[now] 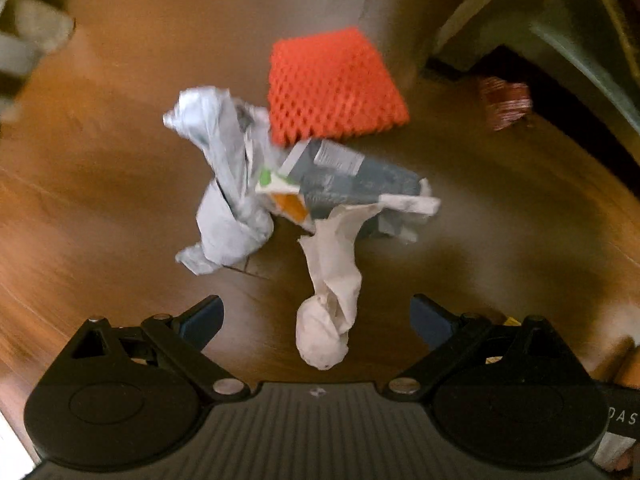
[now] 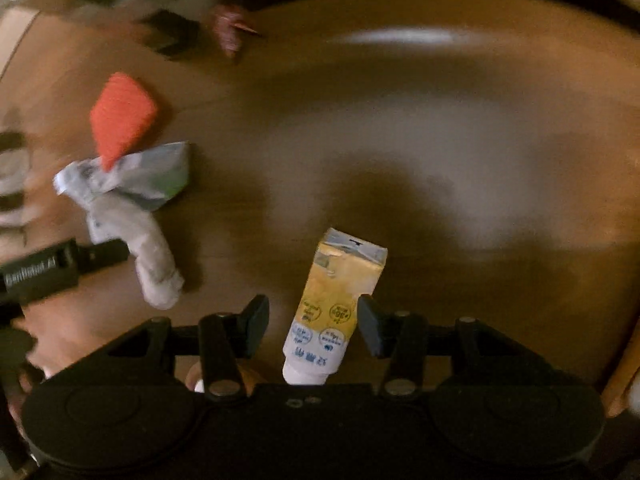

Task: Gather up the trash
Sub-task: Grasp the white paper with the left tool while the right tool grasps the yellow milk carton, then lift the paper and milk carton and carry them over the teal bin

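A pile of trash lies on the wooden bench [image 1: 100, 200]: a twisted white tissue [image 1: 330, 280], a grey crumpled bag [image 1: 224, 184], a dark carton [image 1: 348, 184] and red foam netting [image 1: 332, 84]. The left claw [image 1: 316, 316] gapes around the tissue's end. The right claw [image 2: 312, 320] stands apart around a yellow tube [image 2: 336, 304], possibly not touching.

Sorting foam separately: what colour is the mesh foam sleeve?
Orange-red foam sleeve, clearest in the left wrist view.
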Motion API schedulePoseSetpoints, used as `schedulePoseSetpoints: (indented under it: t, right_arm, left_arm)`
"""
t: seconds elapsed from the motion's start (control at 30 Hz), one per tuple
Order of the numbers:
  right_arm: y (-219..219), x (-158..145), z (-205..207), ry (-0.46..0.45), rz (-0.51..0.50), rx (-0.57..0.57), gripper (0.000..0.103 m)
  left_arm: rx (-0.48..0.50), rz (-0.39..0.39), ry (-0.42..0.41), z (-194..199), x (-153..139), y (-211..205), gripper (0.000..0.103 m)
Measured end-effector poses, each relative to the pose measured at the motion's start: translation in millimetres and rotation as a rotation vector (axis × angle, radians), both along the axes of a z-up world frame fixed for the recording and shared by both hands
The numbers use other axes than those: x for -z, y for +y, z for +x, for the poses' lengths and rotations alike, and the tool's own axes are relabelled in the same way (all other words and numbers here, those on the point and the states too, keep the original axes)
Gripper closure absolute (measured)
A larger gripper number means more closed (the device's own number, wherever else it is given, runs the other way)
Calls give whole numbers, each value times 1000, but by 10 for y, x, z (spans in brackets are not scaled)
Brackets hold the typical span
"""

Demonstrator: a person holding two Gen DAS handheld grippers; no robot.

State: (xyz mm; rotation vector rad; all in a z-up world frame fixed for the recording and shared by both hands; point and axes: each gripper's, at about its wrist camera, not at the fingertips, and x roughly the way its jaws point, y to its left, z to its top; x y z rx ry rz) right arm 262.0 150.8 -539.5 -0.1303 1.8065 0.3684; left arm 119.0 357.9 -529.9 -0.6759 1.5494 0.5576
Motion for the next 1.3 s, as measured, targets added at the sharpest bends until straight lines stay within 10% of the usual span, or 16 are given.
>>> schedulePoseSetpoints:
  t: [0.2, 0.67, 1.0, 1.3]
  right_arm:
    - [100, 258, -38, 9, -55, -21, 52]
    - [320, 323, -161, -40, -75, -320, 57]
    - [-14, -292, -137, -138, -30, -330, 60]
    - [-455, -1325, 163, -346, 58, -275, 60]
  left_arm:
    - [-80, -34, 3, -58, 324, 22, 11]
    - [-74, -66, 42, -119, 585, -144, 85]
    - [15, -67, -25, -25, 208, -326, 90]
    - [261, 13, -157, 270, -774, -515, 90]
